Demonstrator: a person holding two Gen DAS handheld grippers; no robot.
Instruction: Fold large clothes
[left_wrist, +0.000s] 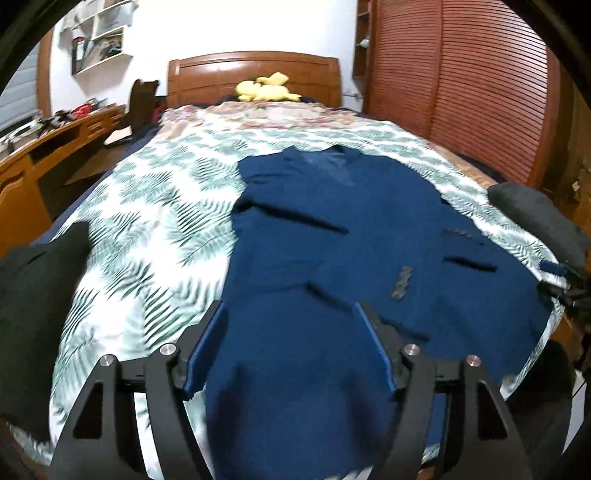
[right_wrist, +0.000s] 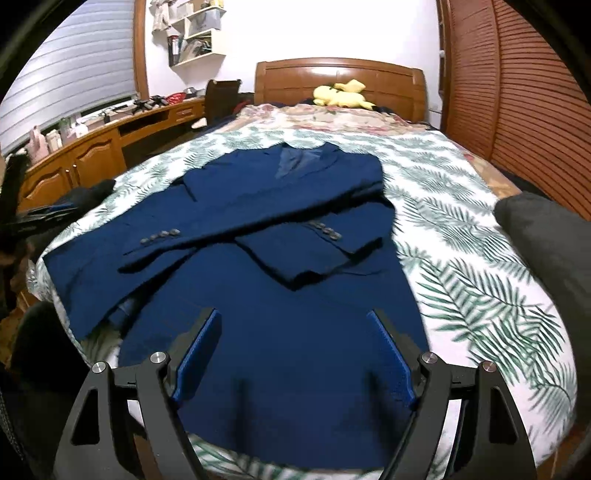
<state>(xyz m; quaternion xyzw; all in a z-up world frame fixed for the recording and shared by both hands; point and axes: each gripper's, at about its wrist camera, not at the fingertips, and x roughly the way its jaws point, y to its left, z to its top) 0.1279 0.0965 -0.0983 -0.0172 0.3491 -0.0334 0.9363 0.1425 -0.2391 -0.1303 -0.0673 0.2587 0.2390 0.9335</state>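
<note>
Left claw (left_wrist: 290, 314) spread wide, blue pads clear of the cloth, nothing gripped, hovering over the lower part of a navy suit jacket (left_wrist: 332, 258). Right claw (right_wrist: 295, 321) likewise released, empty, poised above the jacket's hem end. Jacket laid flat on a bed, on a white fern-print cover (right_wrist: 461, 229), collar toward the wooden headboard (right_wrist: 340, 77). Both sleeves folded in across the front, cuffs crossing near the middle, each showing a row of grey buttons (right_wrist: 159, 236). Left side of the jacket reaching almost to the bed's edge. Yellow plush toy (right_wrist: 341, 94) resting at the head of the bed. Wooden counter (right_wrist: 92, 147) along the left wall under a blinded window; louvred wooden doors (right_wrist: 517, 110) at right.
</note>
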